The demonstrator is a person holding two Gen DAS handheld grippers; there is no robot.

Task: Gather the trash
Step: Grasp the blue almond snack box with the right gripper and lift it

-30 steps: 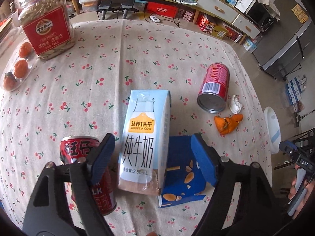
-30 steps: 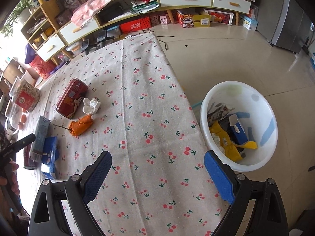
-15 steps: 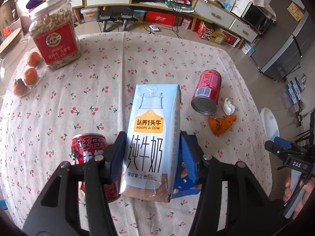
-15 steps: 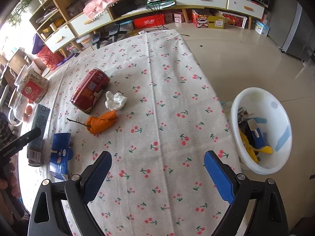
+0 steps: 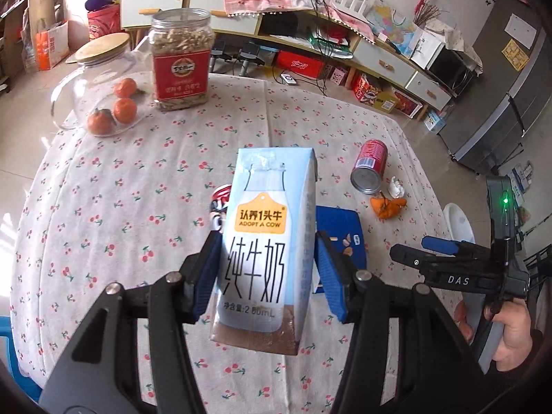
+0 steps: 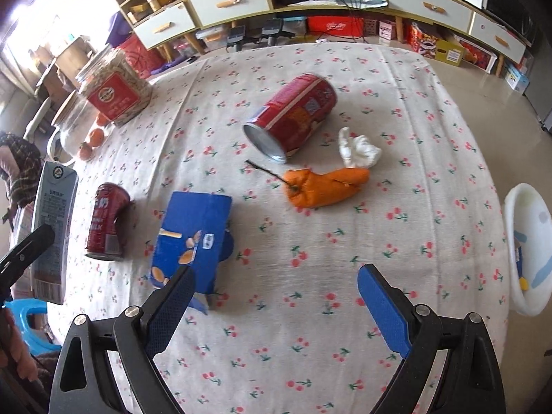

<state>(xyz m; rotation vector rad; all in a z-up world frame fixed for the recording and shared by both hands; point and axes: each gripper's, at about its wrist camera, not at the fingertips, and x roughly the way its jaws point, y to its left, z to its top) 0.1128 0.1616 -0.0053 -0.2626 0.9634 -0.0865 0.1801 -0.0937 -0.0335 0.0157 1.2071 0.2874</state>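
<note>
- Left gripper (image 5: 265, 276), lower centre of the left wrist view: clamped about halfway closed on a milk carton (image 5: 264, 248), blue pads pressed against both side faces.
- Carton upright between the pads, raised clear of the cherry-print tablecloth (image 5: 138, 179); also seen at the far left edge of the right wrist view, held off the table.
- Right gripper (image 6: 276, 296), bottom of the right wrist view: spread wide, nothing between the pads, touching nothing, above bare cloth.
- Blue box (image 6: 191, 238) lying flat just beyond the left pad, centre left.
- Upright red can (image 6: 107, 222) left of the box.
- Tipped red can (image 6: 293, 117), crumpled tissue (image 6: 358, 150) and orange peel (image 6: 324, 186) grouped upper centre.
- White basin (image 6: 528, 248) at right edge, off the table.
</note>
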